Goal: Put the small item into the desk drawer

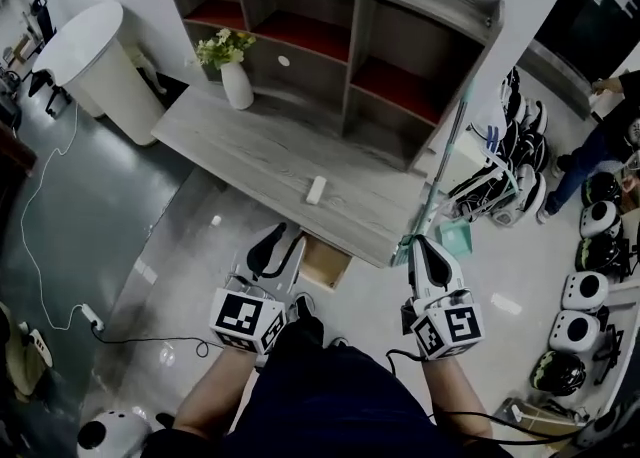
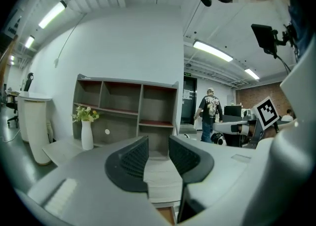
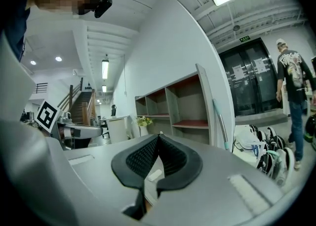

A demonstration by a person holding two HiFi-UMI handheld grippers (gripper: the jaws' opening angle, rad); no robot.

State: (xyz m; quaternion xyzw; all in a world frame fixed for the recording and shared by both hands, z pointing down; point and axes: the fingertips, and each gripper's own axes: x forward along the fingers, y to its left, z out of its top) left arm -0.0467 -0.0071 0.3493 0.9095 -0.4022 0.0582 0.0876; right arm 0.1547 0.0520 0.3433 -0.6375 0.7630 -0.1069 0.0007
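The small white item point(image 1: 316, 190) lies flat on the grey wooden desk point(image 1: 260, 156), near its front edge. Under that edge a wooden drawer point(image 1: 326, 262) stands pulled partly out. My left gripper point(image 1: 283, 242) hovers in front of the desk, just left of the drawer, and is open with nothing between its pads point(image 2: 158, 153). My right gripper point(image 1: 419, 244) is level with the desk's front right corner and shut on nothing point(image 3: 159, 138). The right gripper view shows the item point(image 3: 154, 174) through the gap below the closed tips. In the left gripper view the desk top point(image 2: 160, 173) lies straight ahead.
A shelf hutch point(image 1: 330, 36) stands along the back of the desk, with a white vase of flowers point(image 1: 236, 81) at its left. A teal-handled mop point(image 1: 445, 176) leans at the desk's right end. Helmets point(image 1: 585, 291) and a person point(image 1: 600, 146) are at the right; a cable point(image 1: 60, 246) runs over the floor at the left.
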